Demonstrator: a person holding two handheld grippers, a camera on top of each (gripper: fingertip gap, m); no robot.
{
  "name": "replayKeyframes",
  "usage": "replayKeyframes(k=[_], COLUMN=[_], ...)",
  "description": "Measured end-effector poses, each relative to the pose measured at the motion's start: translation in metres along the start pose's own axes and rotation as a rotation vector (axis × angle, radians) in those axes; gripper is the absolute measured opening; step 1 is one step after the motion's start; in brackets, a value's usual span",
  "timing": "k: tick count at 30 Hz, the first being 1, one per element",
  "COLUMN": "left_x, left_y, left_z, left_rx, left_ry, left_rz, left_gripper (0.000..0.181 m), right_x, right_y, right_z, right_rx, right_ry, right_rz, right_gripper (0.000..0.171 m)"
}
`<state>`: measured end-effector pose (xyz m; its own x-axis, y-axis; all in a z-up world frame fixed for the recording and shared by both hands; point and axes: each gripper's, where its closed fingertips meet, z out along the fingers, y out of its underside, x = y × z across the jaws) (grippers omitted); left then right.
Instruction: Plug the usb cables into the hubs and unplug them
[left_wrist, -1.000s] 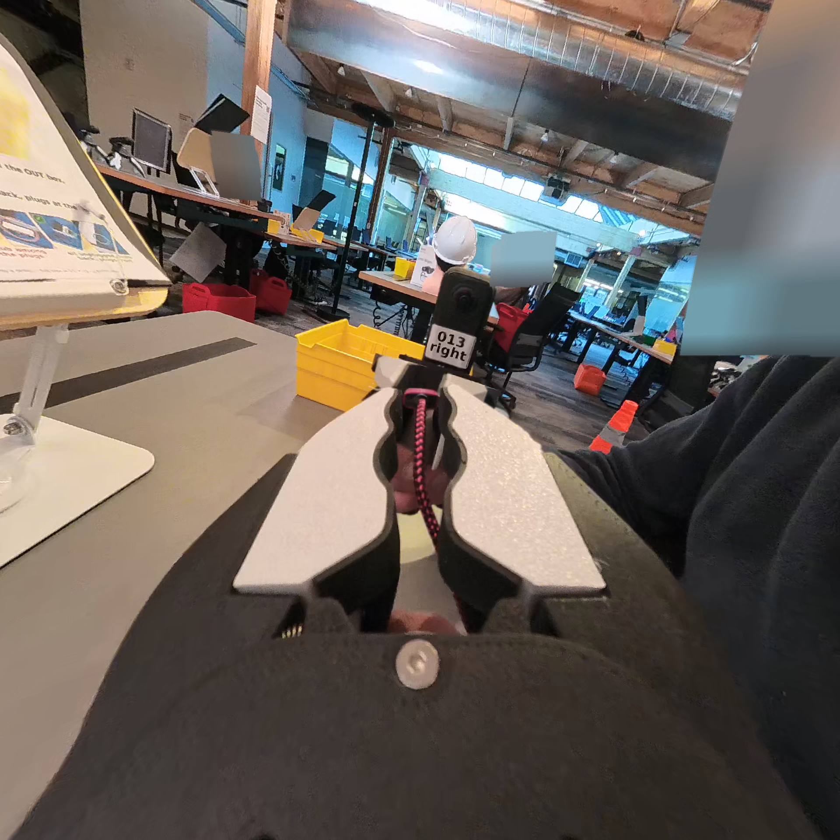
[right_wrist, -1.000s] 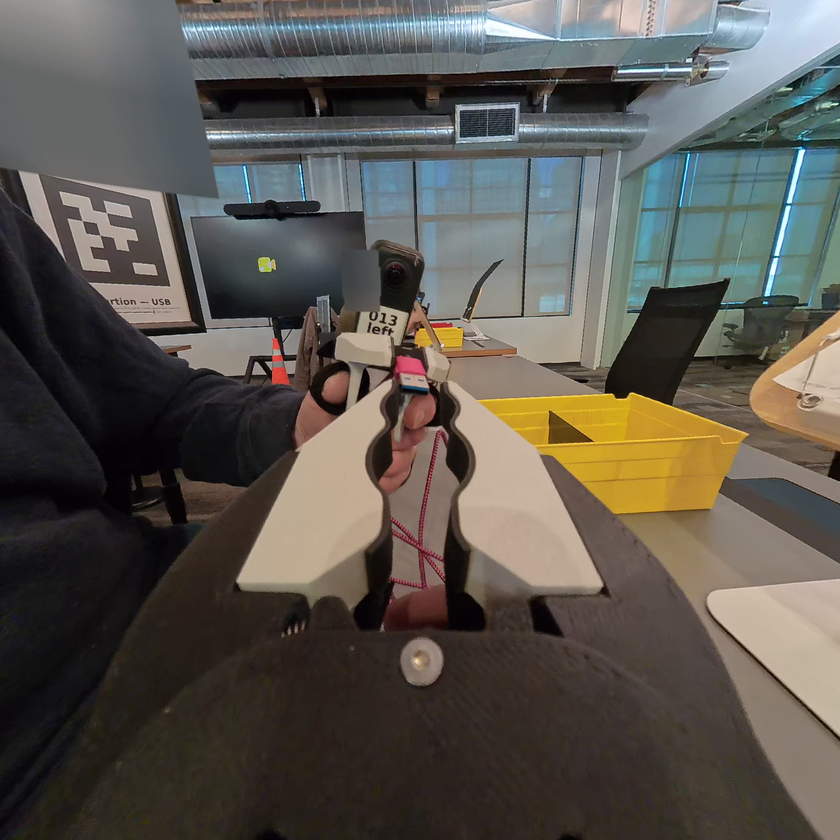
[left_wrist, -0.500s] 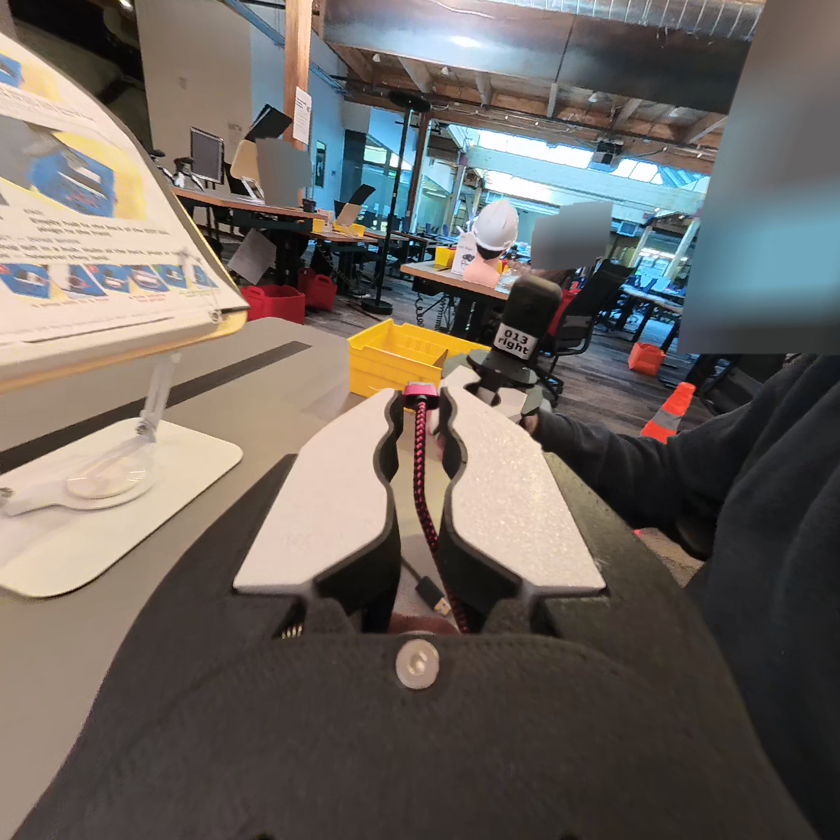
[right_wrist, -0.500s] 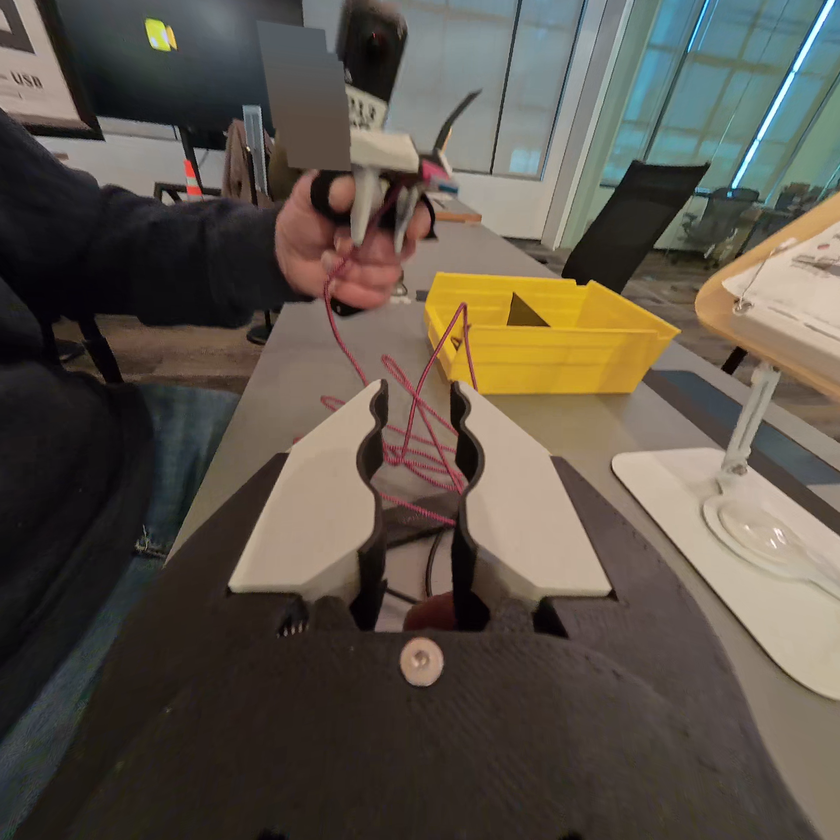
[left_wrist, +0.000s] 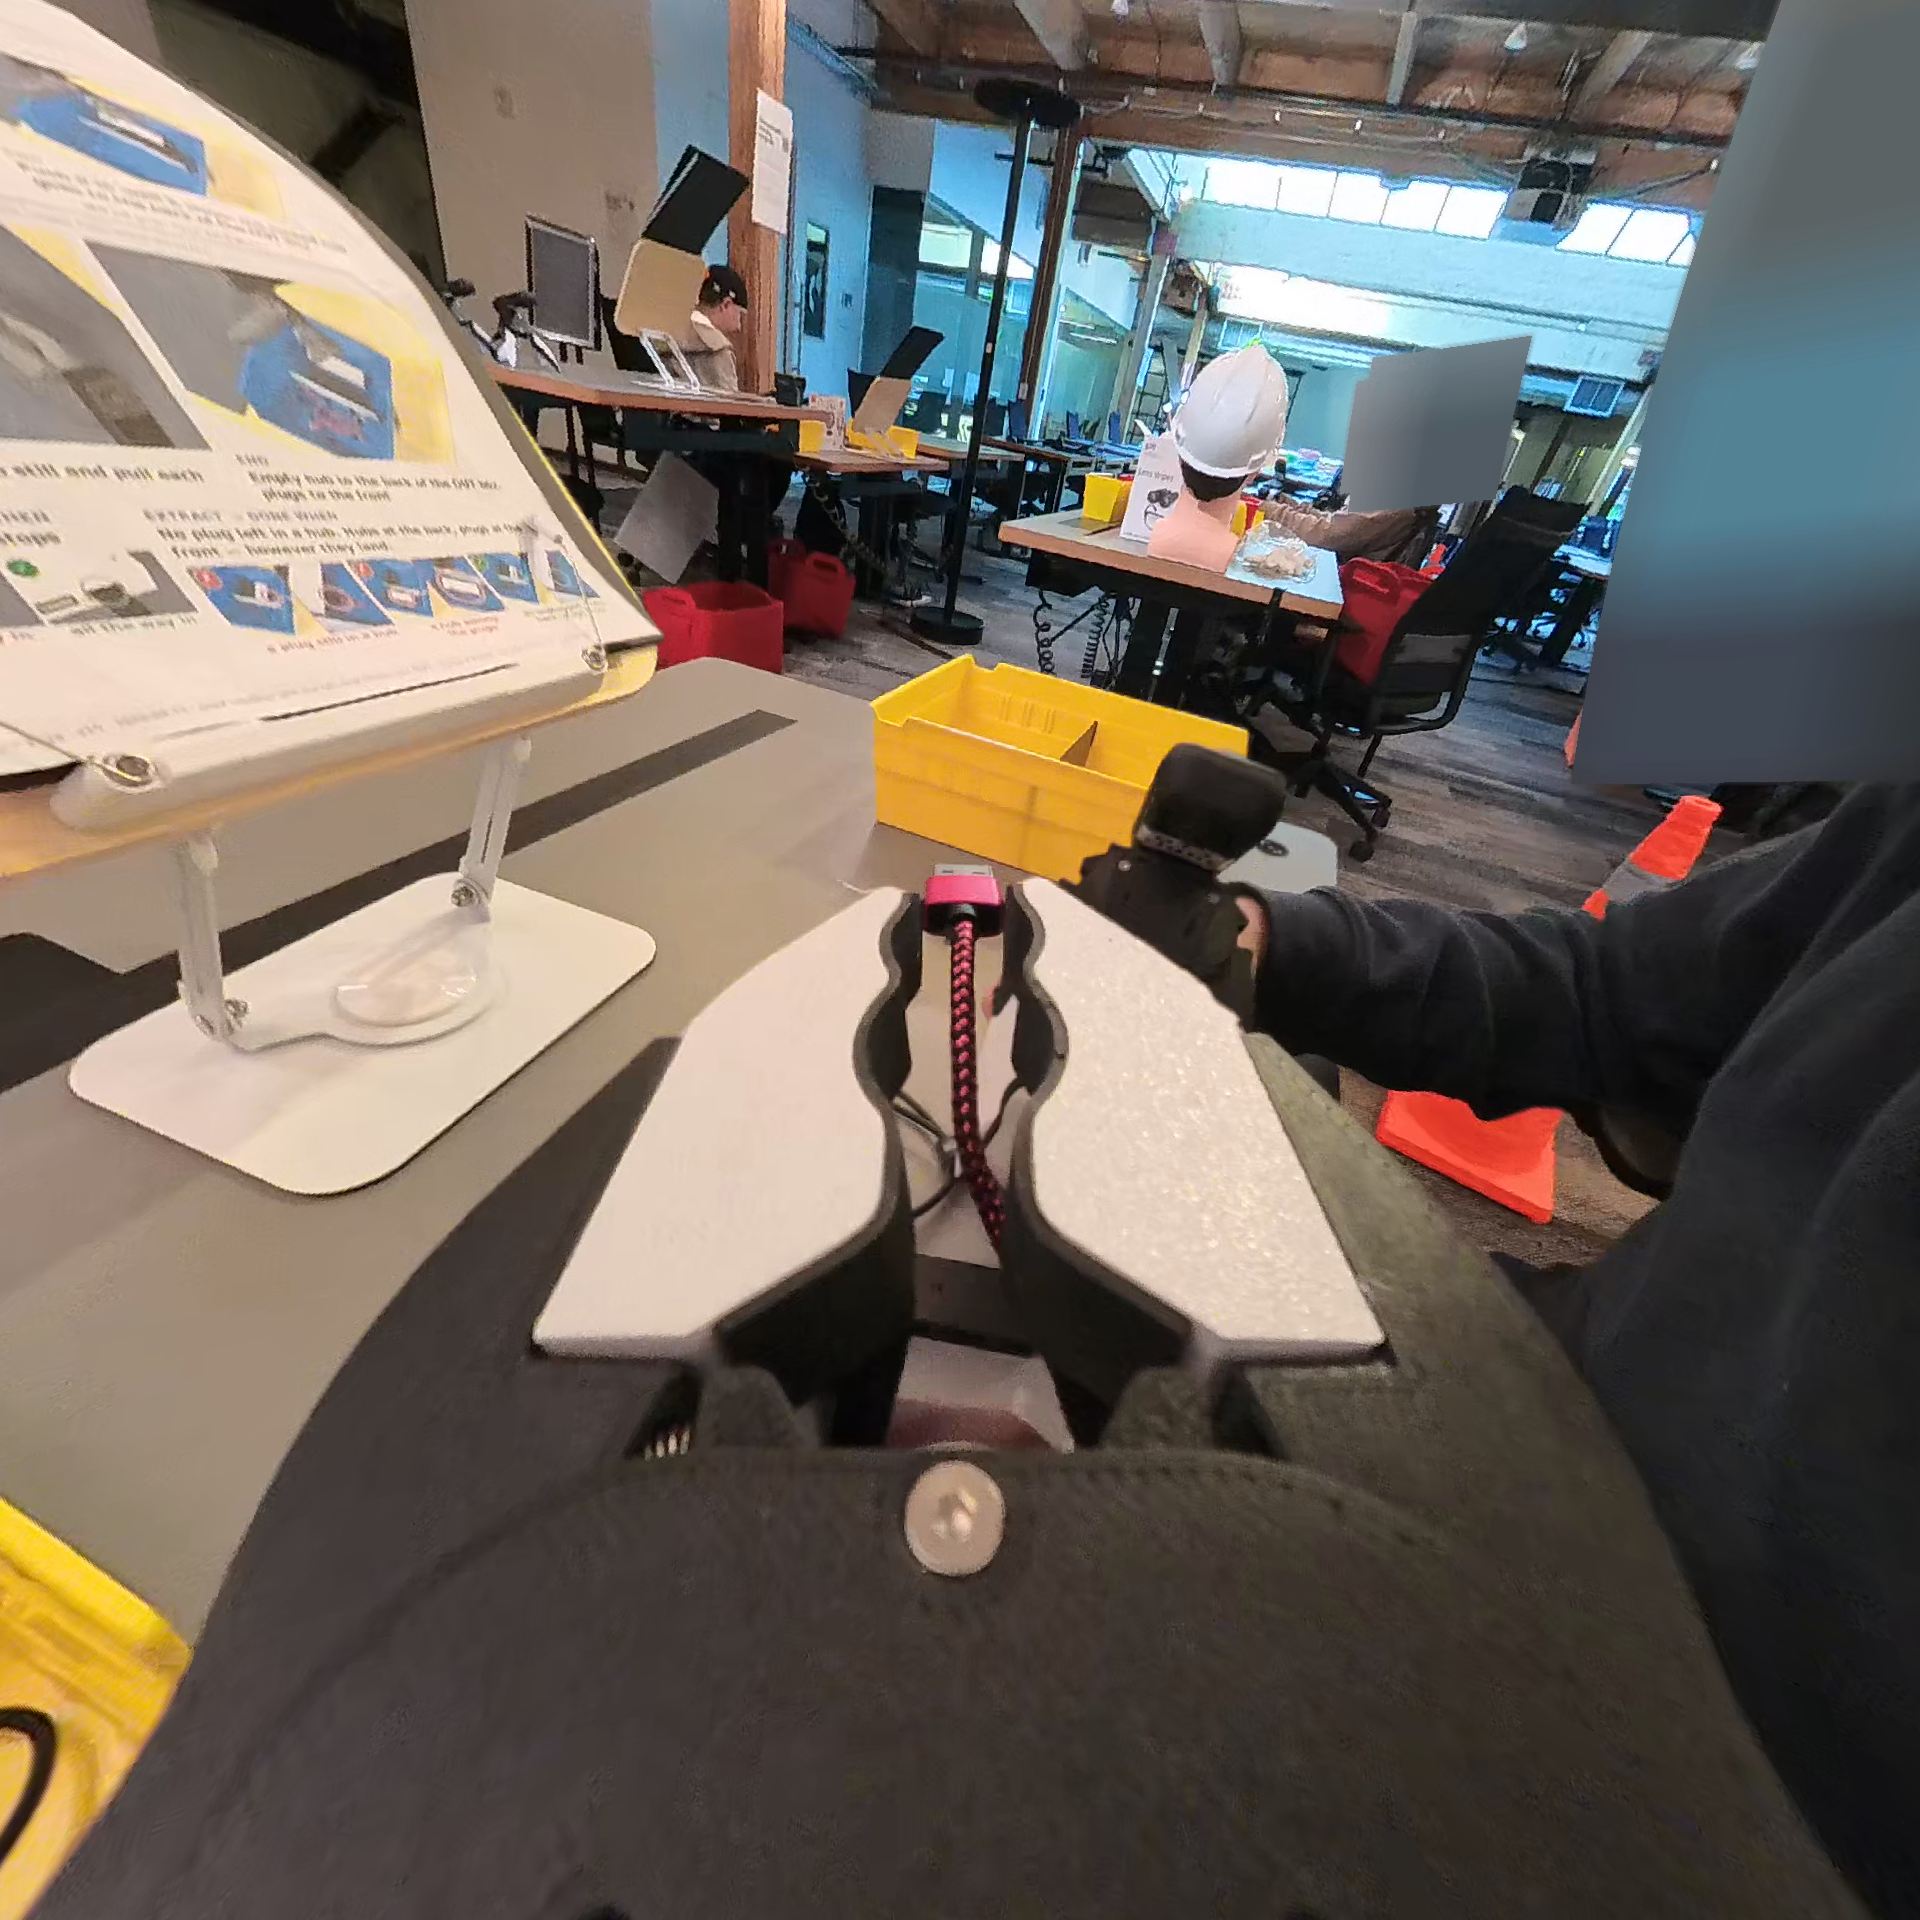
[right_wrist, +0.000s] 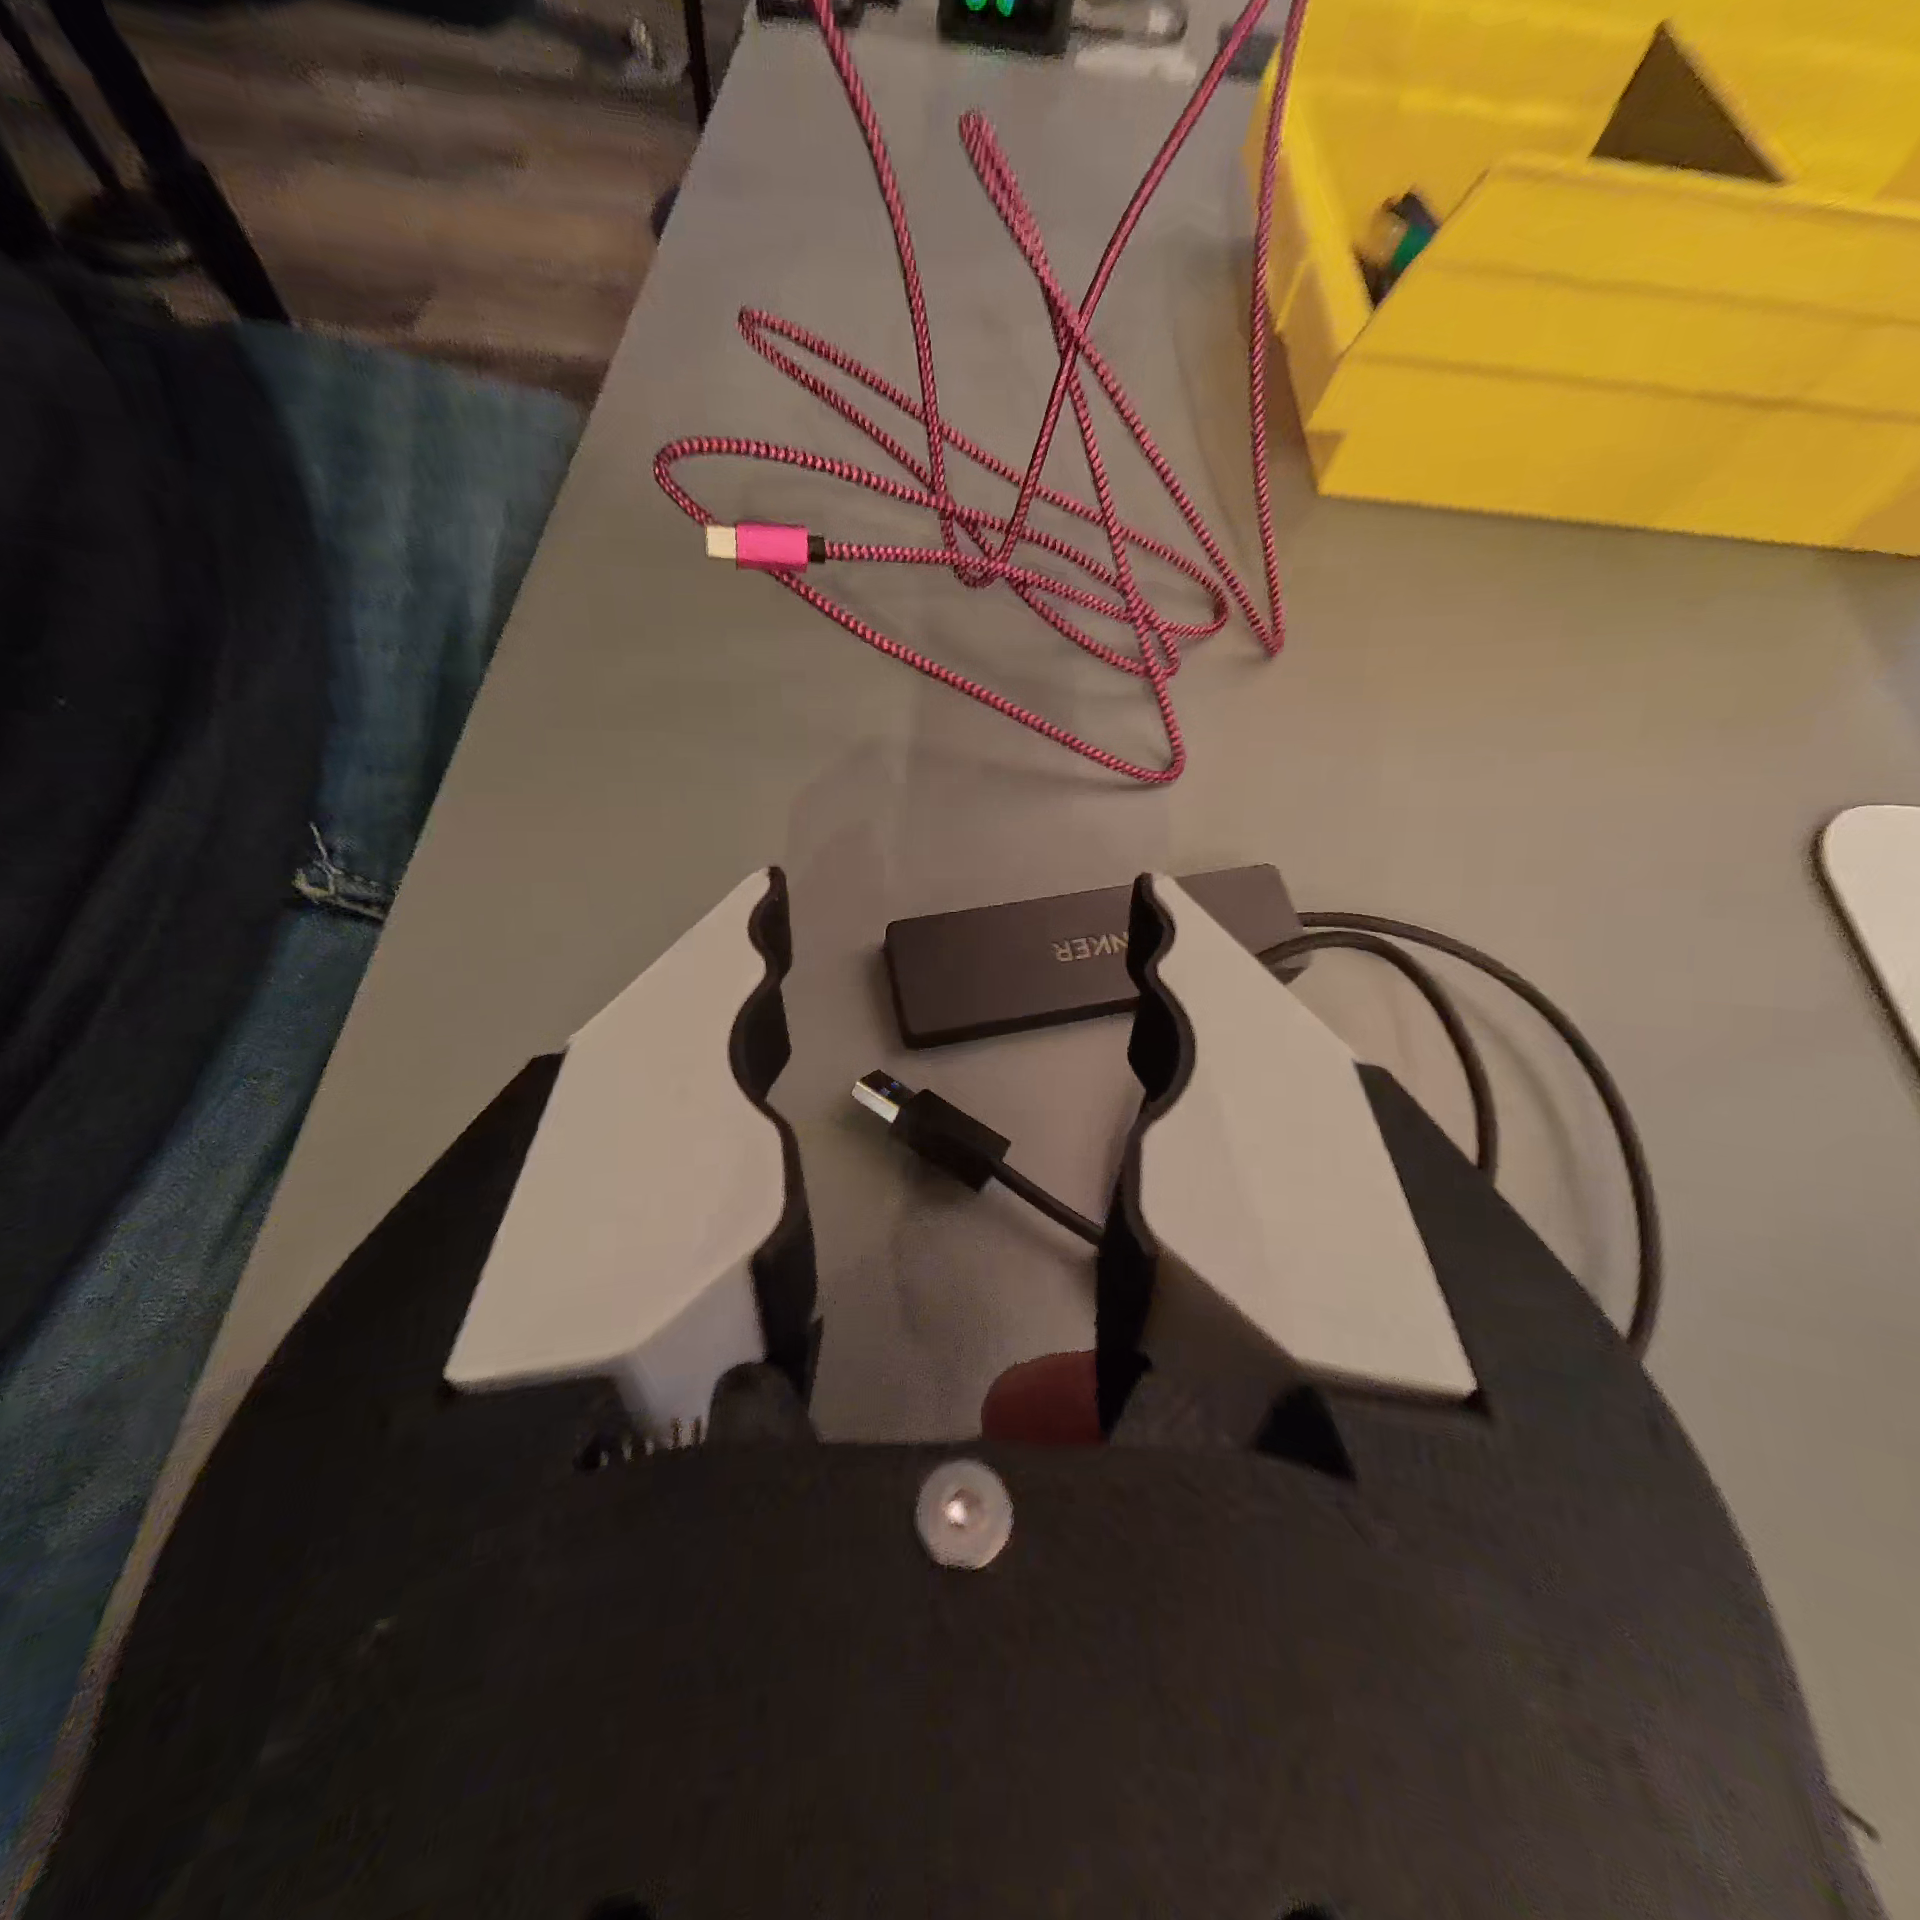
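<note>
L gripper (left_wrist: 961, 904) is pinched tight on the pink USB plug (left_wrist: 963, 891) w/ braided cable (right_wrist: 997, 499) trailing to the table, R gripper (right_wrist: 961, 914) gapes wide & empty over the black hub (right_wrist: 997, 971), so snagged tangled loops may drag the unpinned hub mid-insert.

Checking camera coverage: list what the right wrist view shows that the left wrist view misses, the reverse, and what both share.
Only the right wrist view: the black hub flat on the table, its black plug loose beside it, and the pink cable's small connector. The right gripper has open jaws.

Only the left wrist view: the pink USB plug shut in the left gripper, and the document stand.

Both: the braided pink cable, a yellow bin, and the grey table.
</note>
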<state>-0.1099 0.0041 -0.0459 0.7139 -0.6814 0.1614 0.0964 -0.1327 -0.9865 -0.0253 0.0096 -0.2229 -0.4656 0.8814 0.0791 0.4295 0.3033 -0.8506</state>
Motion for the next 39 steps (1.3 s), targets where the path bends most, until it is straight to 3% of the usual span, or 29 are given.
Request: replayKeyframes(k=[1, 8, 15, 18, 22, 27, 32, 37, 39], left_x=[0.0, -0.006, -0.013, -0.013, -0.017, -0.02, -0.023, -0.023, -0.024], left_y=[0.003, 0.013, 0.019, 0.019, 0.02, 0.023, 0.024, 0.024, 0.023], left_z=[0.0, 0.001, 0.003, 0.002, 0.0, -0.001, -0.002, -0.003, -0.003], left_rx=[-0.004, -0.014, -0.011, -0.009, -0.001, 0.002, 0.004, 0.004, 0.006], left_ry=[0.002, -0.001, 0.003, 0.004, 0.002, 0.004, 0.007, 0.003, 0.003], left_rz=[-0.003, -0.026, -0.051, -0.054, -0.065, -0.077, -0.085, -0.084, -0.083], left_gripper=[0.015, 0.015, 0.015, 0.015, 0.015, 0.015, 0.015, 0.015, 0.015], right_x=[-0.001, 0.013, 0.022, 0.032, 0.037, 0.036, 0.03, 0.04, 0.027], right_y=[0.004, 0.041, 0.051, 0.051, 0.05, 0.048, 0.027, 0.029, 0.011], right_z=[0.006, 0.027, 0.032, 0.036, 0.045, 0.043, 0.039, 0.016, 0.018], right_rx=[-0.027, -0.172, -0.237, -0.263, -0.287, -0.306, -0.312, -0.481, -0.404], right_ry=[-0.006, -0.013, -0.027, -0.032, -0.084, -0.143, -0.164, -0.144, -0.201], right_rz=[-0.009, 0.045, -0.009, -0.033, -0.073, -0.136, -0.258, -0.294, -0.318], right_gripper=[0.066, 0.077, 0.115, 0.122, 0.124, 0.11, 0.111, 0.108, 0.109])
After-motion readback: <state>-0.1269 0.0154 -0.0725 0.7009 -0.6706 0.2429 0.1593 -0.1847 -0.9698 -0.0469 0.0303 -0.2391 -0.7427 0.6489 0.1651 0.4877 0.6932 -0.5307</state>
